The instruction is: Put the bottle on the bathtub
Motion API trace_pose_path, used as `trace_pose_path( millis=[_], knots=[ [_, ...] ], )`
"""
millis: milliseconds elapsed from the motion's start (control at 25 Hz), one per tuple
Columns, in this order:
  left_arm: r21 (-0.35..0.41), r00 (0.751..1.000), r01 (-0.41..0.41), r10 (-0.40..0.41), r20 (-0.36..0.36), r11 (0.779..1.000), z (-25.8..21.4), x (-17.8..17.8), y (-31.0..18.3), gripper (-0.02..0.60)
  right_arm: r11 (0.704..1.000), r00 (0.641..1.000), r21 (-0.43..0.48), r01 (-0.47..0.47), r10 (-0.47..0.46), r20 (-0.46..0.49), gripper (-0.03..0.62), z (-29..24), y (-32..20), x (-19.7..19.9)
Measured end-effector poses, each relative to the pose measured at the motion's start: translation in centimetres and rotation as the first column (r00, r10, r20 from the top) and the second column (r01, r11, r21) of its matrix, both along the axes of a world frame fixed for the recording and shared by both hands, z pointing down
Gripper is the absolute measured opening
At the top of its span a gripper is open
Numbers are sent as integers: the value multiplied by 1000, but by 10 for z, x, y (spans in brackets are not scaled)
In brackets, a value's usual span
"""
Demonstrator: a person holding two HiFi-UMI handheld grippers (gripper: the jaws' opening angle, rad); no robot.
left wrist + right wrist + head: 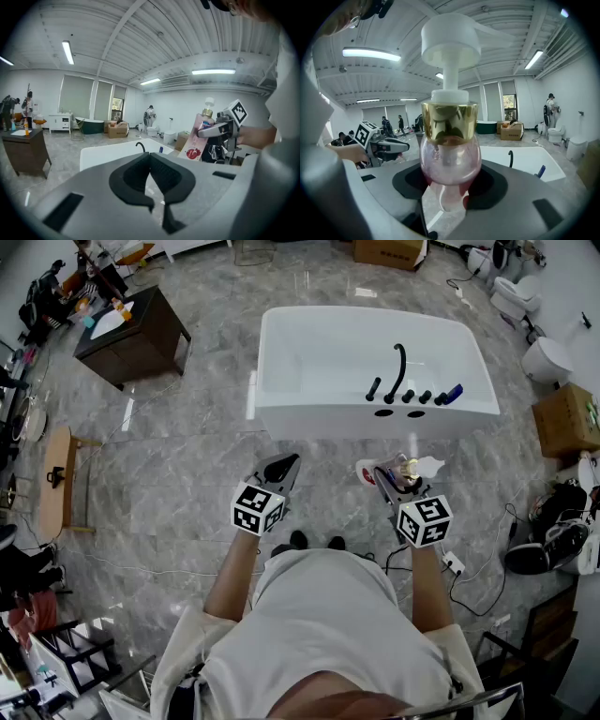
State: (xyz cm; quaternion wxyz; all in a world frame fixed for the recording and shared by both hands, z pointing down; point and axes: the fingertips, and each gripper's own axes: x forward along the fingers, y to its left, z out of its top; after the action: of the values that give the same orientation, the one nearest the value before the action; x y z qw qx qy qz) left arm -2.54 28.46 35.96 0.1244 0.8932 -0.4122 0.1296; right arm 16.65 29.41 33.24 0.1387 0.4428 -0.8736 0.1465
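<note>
- Right tongs (450,180): pinching the bottle (450,154). The dark pads press on either side of its rounded pink shoulder, just below the collar.
- Bottle, appearance: translucent pink body; shiny gold collar around the neck; white pump stem topped by a white head with a flat spout. The left gripper view shows a red round fruit graphic low on the body and a small blue mark near the shoulder.
- Bottle, attitude: in the left gripper view it leans, with the pump end uppermost and the base swung down and away from the tongs.
- Bottle, position: held in the air over the grey marbled floor (187,484), on the person's side of the bathtub (281,343). It is near the tub's front wall and clear of the rim. It does not rest on the tub.
- Left tongs (151,161): pressed together at the tips, with nothing between them. In the head view they are level with the right tongs and apart from the bottle.
- Bathtub: white and rectangular. A black curved faucet (399,369) and black knobs line the near ledge, and a dark blue item (451,394) lies at the right end of that row.
</note>
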Motion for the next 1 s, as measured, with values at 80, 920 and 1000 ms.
trace_pose_path(
  millis=[80, 920, 1000],
  knots=[
    [-1, 1000, 1, -1, 0, 1000, 1, -2, 0, 9, 1000, 1000, 0, -2, 2, 0, 232, 0, 0, -1],
    [-20, 1000, -6, 5, -22, 1000, 8, -38, 1, 8, 999, 999, -21, -28, 29, 19, 233, 3, 6, -38],
    [-25, 1000, -10, 10, -24, 1000, 11, -42, 2, 8, 999, 999, -21, -31, 31, 26, 233, 5, 8, -44]
  ],
)
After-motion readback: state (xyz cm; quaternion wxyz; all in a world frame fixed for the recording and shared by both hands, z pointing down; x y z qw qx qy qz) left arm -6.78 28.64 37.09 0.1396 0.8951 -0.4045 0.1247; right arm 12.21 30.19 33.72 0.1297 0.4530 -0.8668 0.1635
